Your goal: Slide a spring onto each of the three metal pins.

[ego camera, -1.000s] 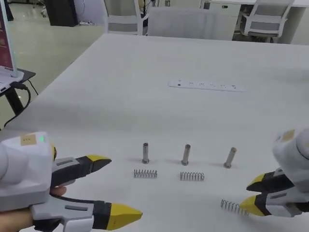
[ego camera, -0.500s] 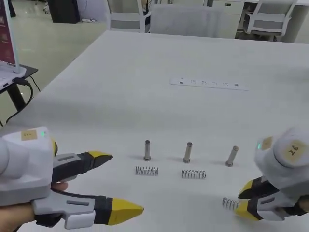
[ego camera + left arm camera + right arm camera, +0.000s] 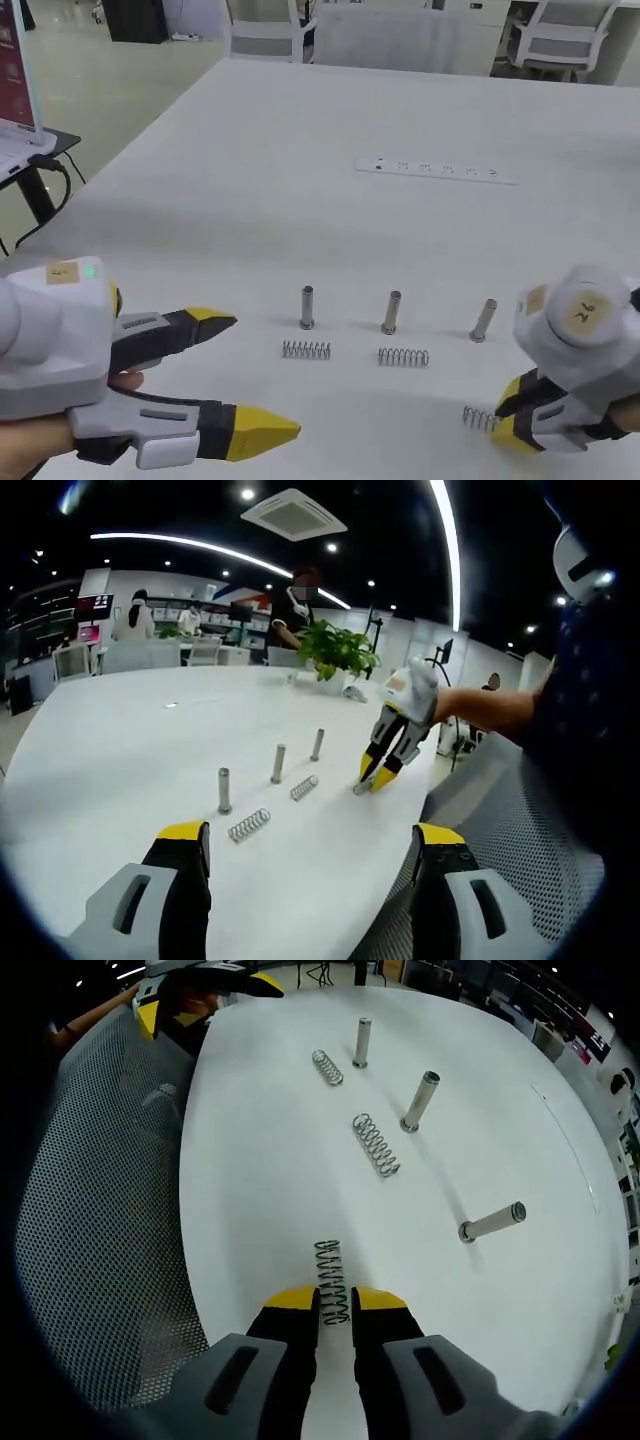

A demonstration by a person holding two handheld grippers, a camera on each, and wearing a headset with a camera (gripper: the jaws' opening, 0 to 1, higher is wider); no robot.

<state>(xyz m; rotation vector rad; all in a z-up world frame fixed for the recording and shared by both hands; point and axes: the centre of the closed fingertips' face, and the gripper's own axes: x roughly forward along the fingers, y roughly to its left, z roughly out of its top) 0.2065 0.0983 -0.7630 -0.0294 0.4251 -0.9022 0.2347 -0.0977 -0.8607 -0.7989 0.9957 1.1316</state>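
Pale bench (image 3: pixel 300 180) surface takes up most of the head view, with a power strip (image 3: pixel 437 171) laid across the upper middle and office chairs (image 3: pixel 555 40) along the top edge. Three metal pins are stood in a row at the centre: the left pin (image 3: pixel 307 307), the middle pin (image 3: pixel 391 312) and the right pin (image 3: pixel 484 320). The first spring (image 3: pixel 306 349) is laid just below the left pin, and the second spring (image 3: pixel 403 356) just below the middle pin. None of these have been moved. At the lower right, the third spring (image 3: pixel 478 417) is pinched at its near end by the right tool (image 3: pixel 508 415). A second ago its jaws were parted beside that spring; they have since been brought down and clenched on it. The left tool (image 3: pixel 266 375) is kept released, jaws wide, at the lower left.
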